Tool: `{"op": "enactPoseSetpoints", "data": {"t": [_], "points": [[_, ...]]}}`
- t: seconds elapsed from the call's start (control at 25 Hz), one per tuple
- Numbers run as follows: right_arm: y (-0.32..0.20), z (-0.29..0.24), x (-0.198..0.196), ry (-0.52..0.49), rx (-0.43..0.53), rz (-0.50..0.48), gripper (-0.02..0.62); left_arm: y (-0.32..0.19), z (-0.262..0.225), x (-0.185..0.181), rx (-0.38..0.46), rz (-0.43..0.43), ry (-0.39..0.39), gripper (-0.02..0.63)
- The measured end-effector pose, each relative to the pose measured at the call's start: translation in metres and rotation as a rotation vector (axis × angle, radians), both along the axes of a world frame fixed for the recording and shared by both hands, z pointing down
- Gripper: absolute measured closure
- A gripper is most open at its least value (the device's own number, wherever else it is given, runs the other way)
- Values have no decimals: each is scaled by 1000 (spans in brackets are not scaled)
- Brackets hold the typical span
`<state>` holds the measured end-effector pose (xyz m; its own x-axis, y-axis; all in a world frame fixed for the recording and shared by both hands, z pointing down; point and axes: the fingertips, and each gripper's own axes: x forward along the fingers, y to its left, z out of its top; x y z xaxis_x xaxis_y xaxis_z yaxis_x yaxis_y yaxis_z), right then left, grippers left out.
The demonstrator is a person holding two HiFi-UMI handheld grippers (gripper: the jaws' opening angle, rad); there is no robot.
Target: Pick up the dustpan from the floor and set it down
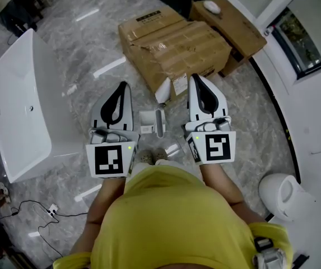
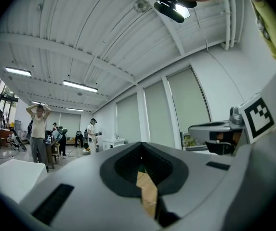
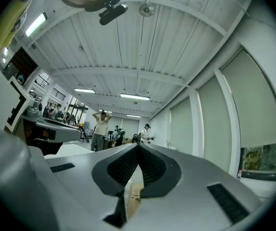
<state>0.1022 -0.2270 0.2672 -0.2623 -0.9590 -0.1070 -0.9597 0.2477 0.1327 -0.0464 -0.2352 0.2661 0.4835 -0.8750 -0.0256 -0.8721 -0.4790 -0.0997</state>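
Between both grippers at frame centre, the white dustpan [image 1: 153, 122] stands on the marble floor [image 1: 93, 49], apparently already set down. Left gripper [image 1: 124, 89] and right gripper [image 1: 197, 82] hover level, fingers clenched on nothing, clear of it.

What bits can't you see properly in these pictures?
- Head view: the white thing on the floor, between the left gripper and the right gripper, is too small to tell if it is the dustpan.
- Head view: the yellow shirt hides the floor under the person.
- Both gripper views: the shut jaws' grey bodies hide the floor, and the far-off people are too small.
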Motion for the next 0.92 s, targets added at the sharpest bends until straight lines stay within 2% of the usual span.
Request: {"op": "enactPoseSetpoints", "data": {"t": [0.36, 0.92], "points": [[0, 12, 0, -11, -44, -6, 586, 0, 6, -1, -23, 2, 14, 603], [-2, 20, 15, -4, -62, 8, 586, 1, 12, 17, -37, 26, -14, 603]]}}
